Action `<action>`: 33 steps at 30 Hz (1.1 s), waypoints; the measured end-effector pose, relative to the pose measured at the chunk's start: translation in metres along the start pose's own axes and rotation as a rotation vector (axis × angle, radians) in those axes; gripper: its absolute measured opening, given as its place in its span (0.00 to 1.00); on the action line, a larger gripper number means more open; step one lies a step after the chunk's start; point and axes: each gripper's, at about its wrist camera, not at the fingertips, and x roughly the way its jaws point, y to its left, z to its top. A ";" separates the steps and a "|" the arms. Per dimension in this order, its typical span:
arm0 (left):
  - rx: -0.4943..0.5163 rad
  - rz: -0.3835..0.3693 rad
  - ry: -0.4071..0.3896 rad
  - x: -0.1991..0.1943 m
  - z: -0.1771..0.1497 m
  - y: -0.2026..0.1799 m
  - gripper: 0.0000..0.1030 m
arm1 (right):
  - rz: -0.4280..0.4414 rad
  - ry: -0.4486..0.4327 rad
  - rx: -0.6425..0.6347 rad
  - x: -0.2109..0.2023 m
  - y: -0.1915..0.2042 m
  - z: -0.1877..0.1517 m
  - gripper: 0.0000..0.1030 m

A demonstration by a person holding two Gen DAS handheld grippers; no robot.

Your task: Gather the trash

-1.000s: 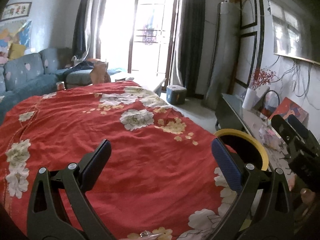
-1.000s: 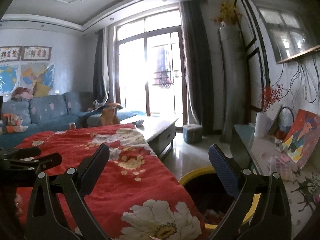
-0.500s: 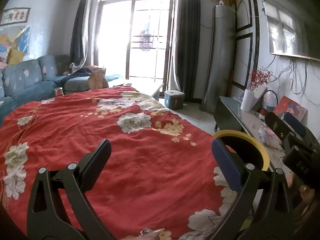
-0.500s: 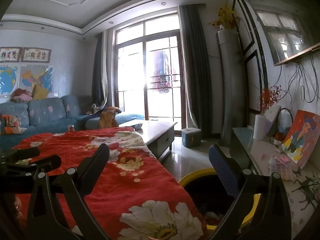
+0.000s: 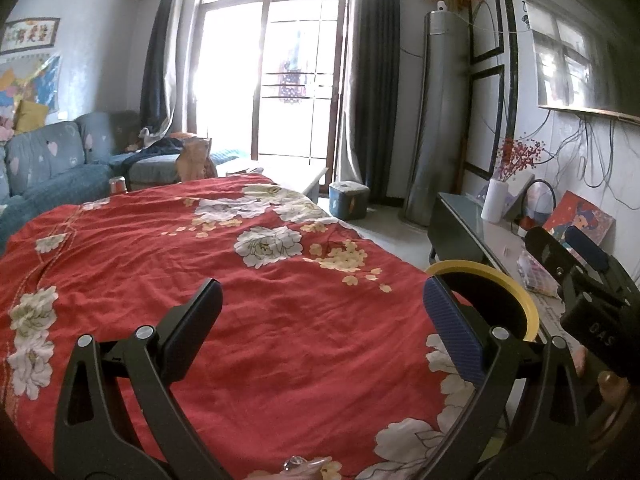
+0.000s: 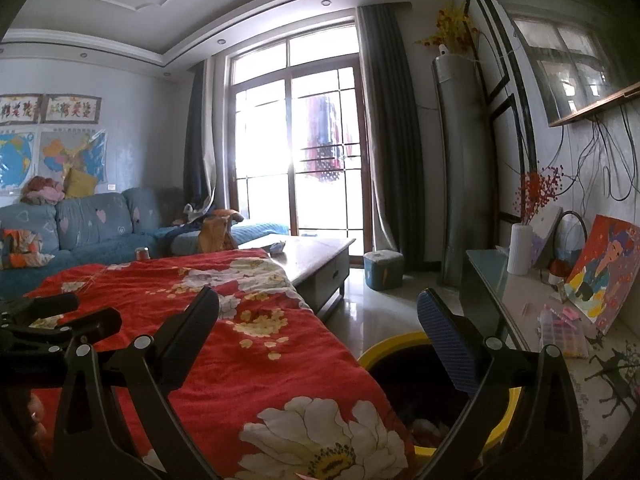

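1. Presently, the left gripper (image 5: 322,314) hangs above the red floral cloth (image 5: 224,280) with its jaws spread wide and nothing between them.
2. Likewise the right gripper (image 6: 318,322) is held with its jaws wide apart and empty, level with the cloth's right edge.
3. Trash bin: the yellow-rimmed bin (image 6: 400,350) stands on the floor just beside the cloth's right edge, between it and the glass-topped side table (image 6: 516,300); some litter shows at its bottom.
4. Trash item: a small crumpled clear wrapper (image 5: 302,465) lies on the cloth at the near edge, below the left gripper; what it is exactly cannot be told.
5. Step in hand, as judged: locating and reaching for the next piece of trash, probably that wrapper.
6. Good practice: tip the left gripper down toward the near edge, straddle the wrapper with both pads, and close on the wrapper alone, since the loose cloth would pinch easily.
7. Carry it over the bin's opening before releasing, keeping clear of the other gripper.
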 end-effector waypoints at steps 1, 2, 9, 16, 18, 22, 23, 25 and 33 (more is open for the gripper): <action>-0.001 -0.001 -0.001 0.000 0.000 0.000 0.89 | -0.001 0.001 0.001 0.000 0.000 -0.001 0.94; 0.000 0.000 -0.002 0.000 0.000 0.000 0.89 | -0.001 0.001 0.001 0.000 0.000 -0.001 0.94; 0.002 0.003 -0.003 0.000 0.000 -0.001 0.89 | -0.001 0.007 0.002 0.001 0.001 -0.002 0.94; 0.001 0.005 -0.006 0.001 0.002 0.000 0.89 | -0.006 0.017 0.007 0.001 0.002 -0.009 0.94; 0.001 0.004 -0.006 0.001 0.001 0.000 0.89 | -0.007 0.016 0.007 0.002 0.001 -0.009 0.94; 0.001 0.005 -0.007 0.000 0.001 -0.001 0.89 | -0.007 0.016 0.007 0.001 0.002 -0.009 0.94; 0.001 0.005 -0.006 0.001 0.001 0.000 0.89 | -0.006 0.017 0.007 0.002 0.001 -0.008 0.94; 0.000 0.005 -0.004 0.001 0.001 0.000 0.89 | -0.006 0.019 0.008 0.002 0.001 -0.009 0.94; 0.000 0.005 -0.005 0.000 0.001 0.000 0.89 | -0.007 0.019 0.009 0.002 0.001 -0.008 0.94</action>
